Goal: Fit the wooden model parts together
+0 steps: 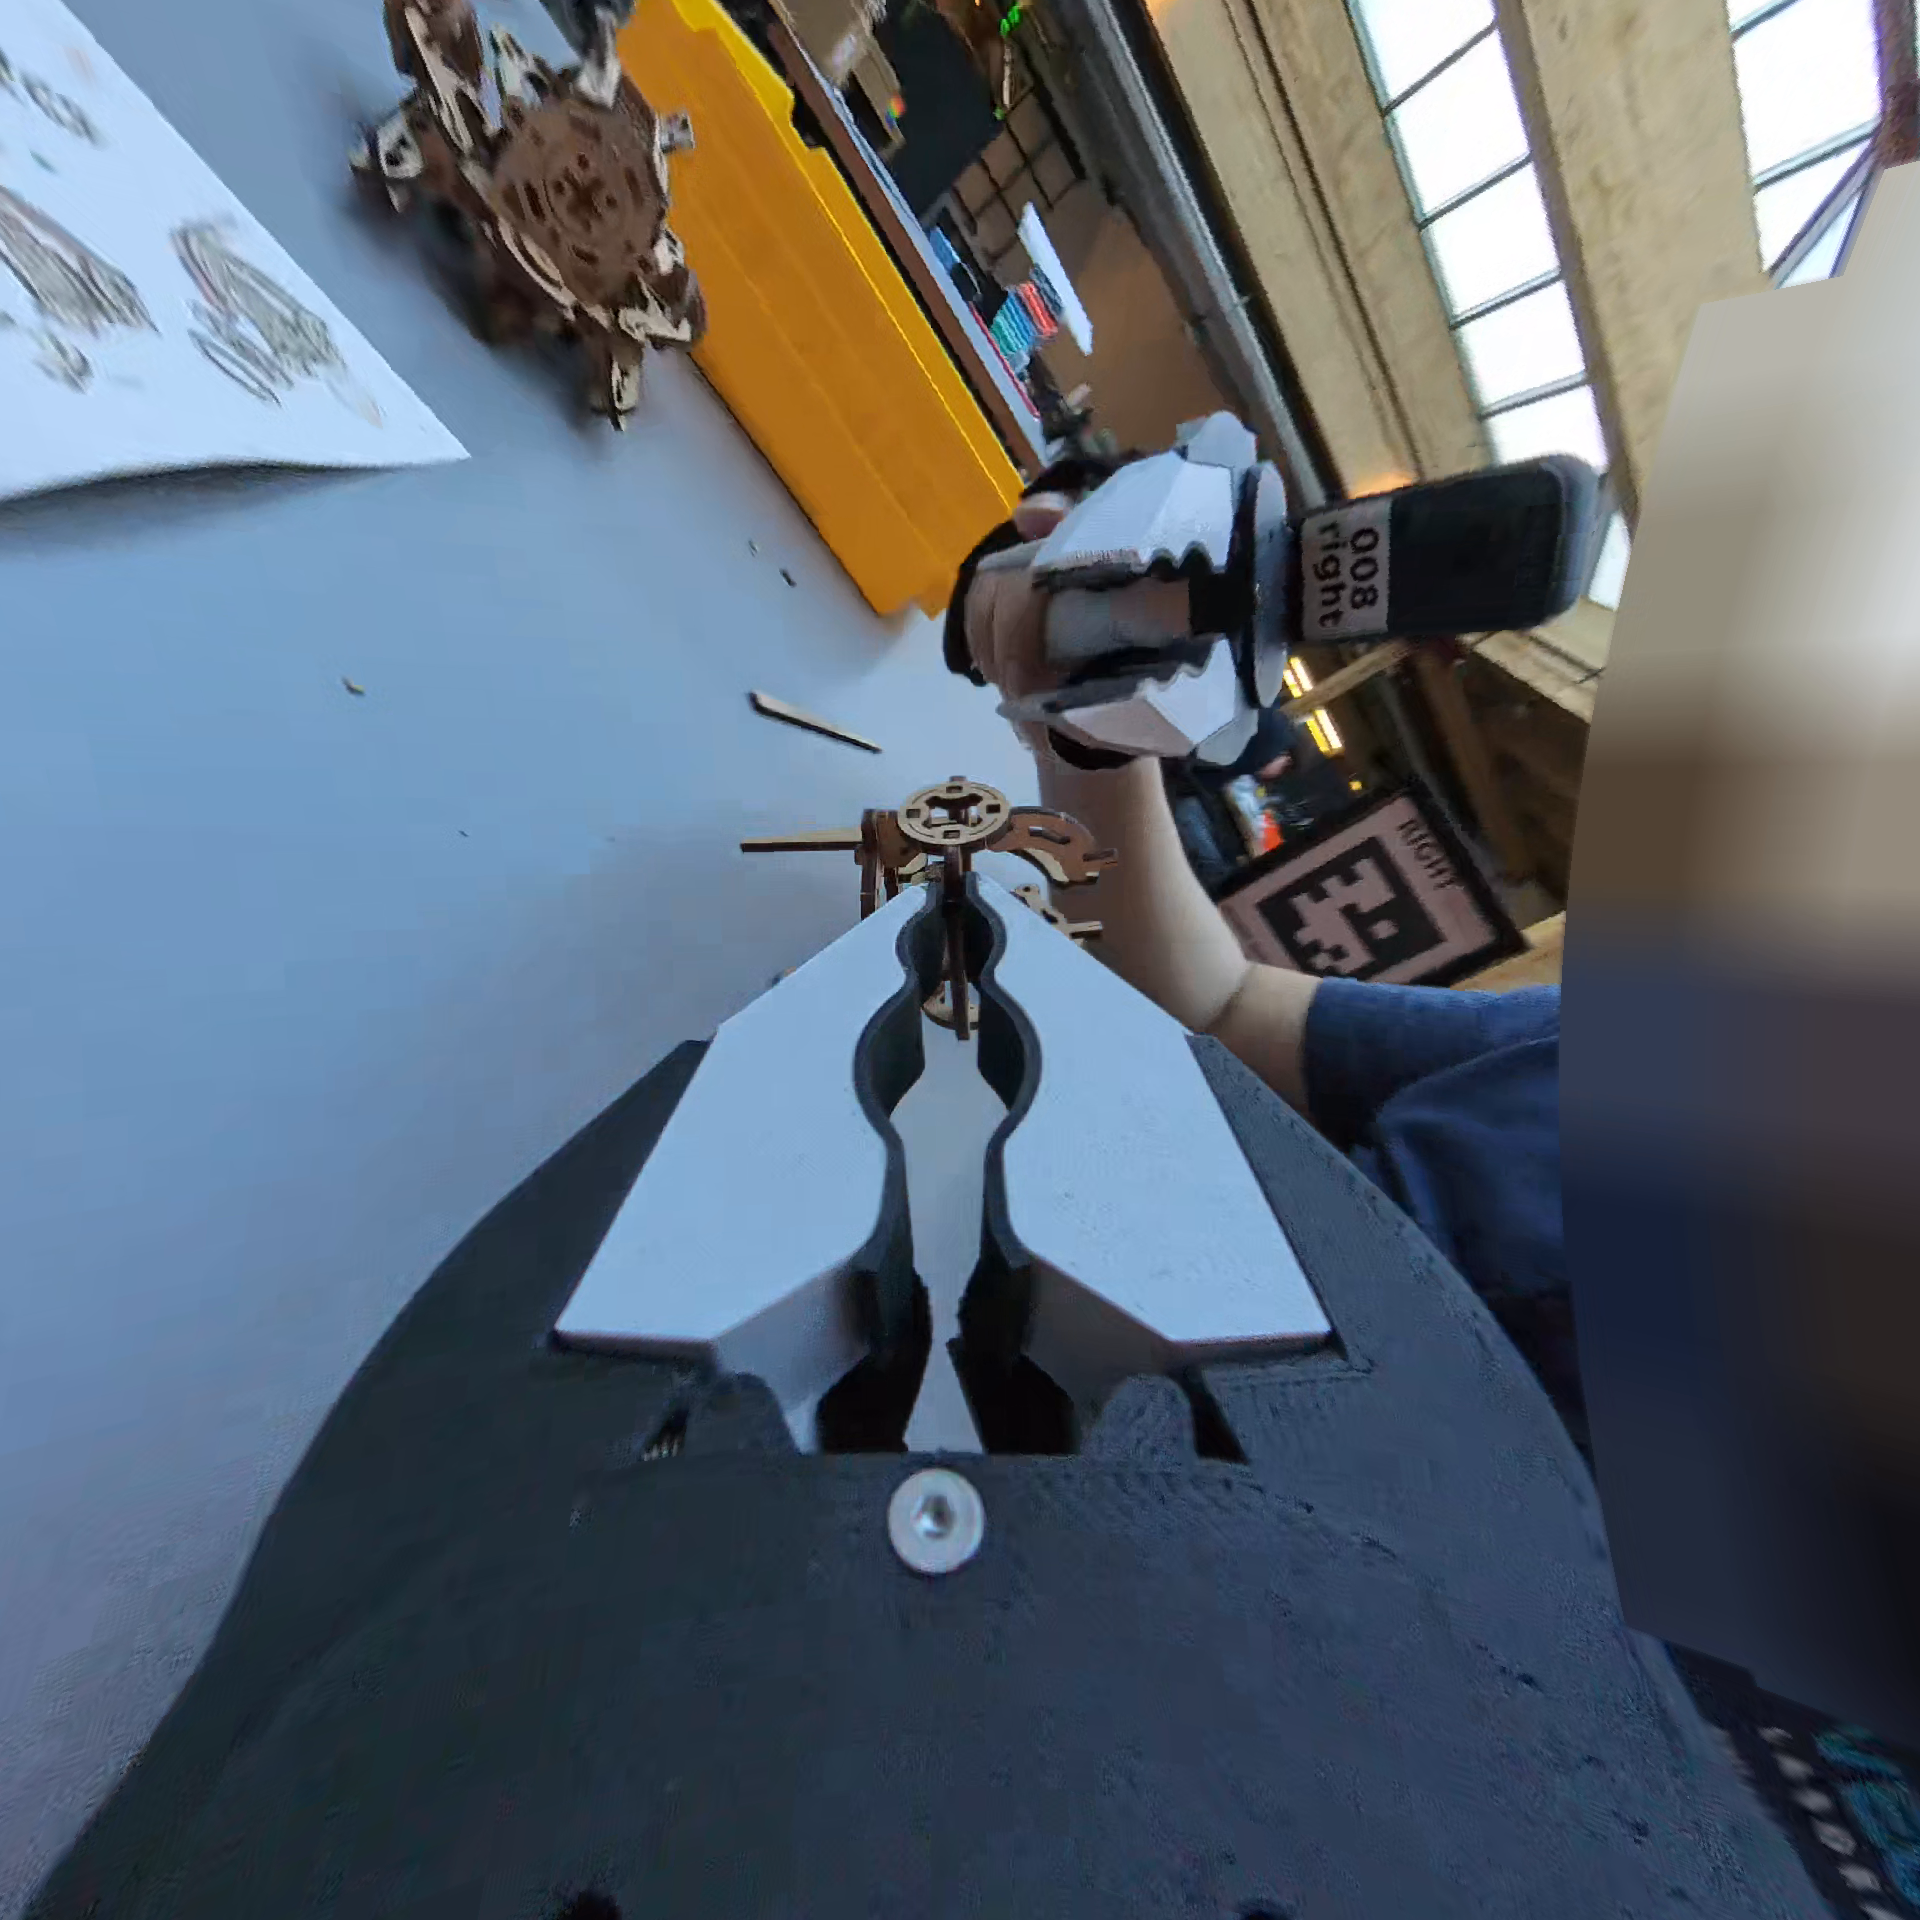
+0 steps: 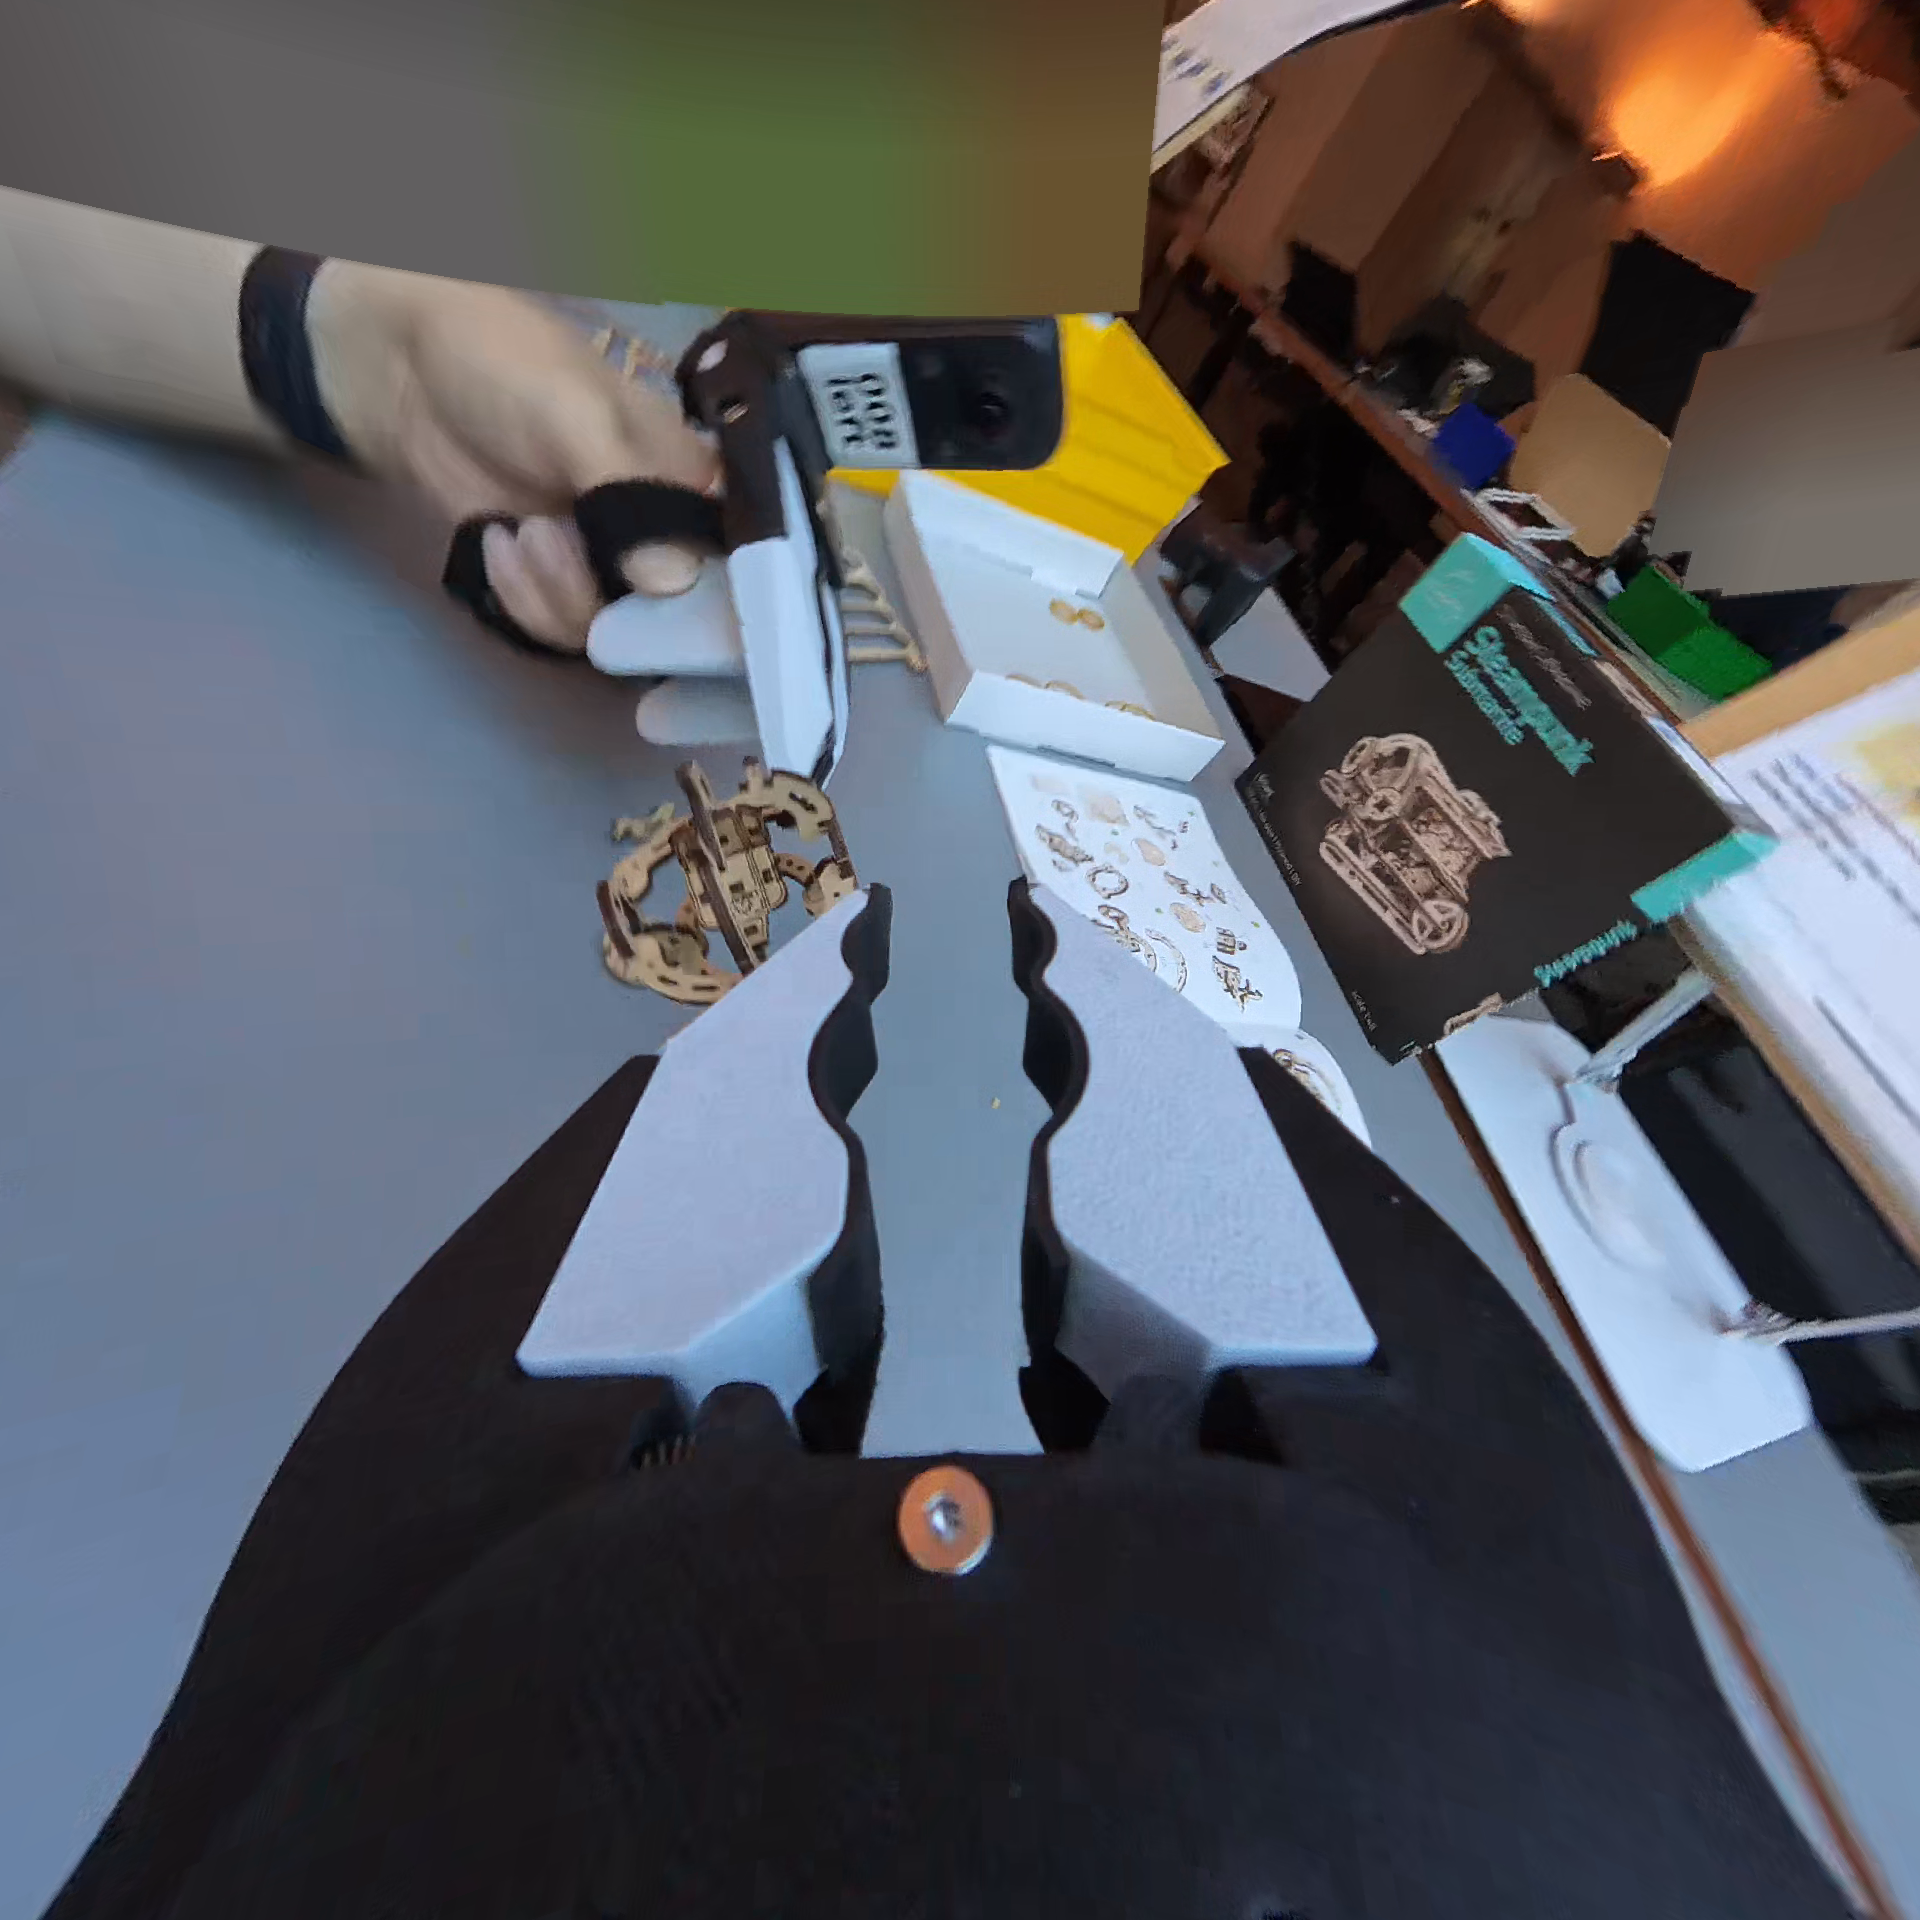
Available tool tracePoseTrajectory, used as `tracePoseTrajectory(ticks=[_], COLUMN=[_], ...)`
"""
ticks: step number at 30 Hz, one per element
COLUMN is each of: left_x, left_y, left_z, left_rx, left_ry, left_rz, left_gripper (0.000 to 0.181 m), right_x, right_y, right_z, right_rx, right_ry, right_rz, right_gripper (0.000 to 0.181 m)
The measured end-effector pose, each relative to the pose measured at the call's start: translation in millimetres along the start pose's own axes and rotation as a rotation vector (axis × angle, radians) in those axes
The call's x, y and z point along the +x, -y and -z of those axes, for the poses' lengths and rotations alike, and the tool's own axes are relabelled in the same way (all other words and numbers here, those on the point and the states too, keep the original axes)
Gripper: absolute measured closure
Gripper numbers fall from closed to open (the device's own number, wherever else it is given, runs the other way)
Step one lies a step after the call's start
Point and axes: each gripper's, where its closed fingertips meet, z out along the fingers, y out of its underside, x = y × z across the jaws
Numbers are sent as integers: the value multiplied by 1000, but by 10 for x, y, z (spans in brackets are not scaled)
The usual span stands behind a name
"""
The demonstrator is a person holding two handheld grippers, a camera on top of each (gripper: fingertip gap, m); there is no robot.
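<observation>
Grey table (image 1: 312,935); tall windows (image 1: 1496,208); cluttered shelves (image 2: 1403,343); warm lamp glow.

The large wooden model (image 1: 540,197) at the top of the left wrist view is blurred and cut by the edge; the printed sheet (image 1: 156,312) runs off the left edge, its drawings smeared; the left tool (image 1: 951,904) hides the lower stem of the small wooden assembly (image 1: 956,821); the hand (image 2: 499,416) is motion-blurred in the right wrist view.

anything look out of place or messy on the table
Mostly tidy. A loose wooden sliver and a few tiny chips lie scattered on the grey table, away from the small wooden assembly pinched by the left gripper.
</observation>
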Motion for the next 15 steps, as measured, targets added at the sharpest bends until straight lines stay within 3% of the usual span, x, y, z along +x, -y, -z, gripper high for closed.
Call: tracePoseTrajectory(ticks=[5, 15], left_x=[1, -12], left_y=[-131, -197], left_z=[-61, -109], left_rx=[-46, -58], left_ry=[-107, -139], left_rz=[229, 292], left_gripper=[181, 181], right_x=[-233, -451], right_y=[-20, -145], right_z=[-100, -194], right_rx=[-87, -105], right_ry=[221, 414], right_rz=[78, -51], right_gripper=[157, 159])
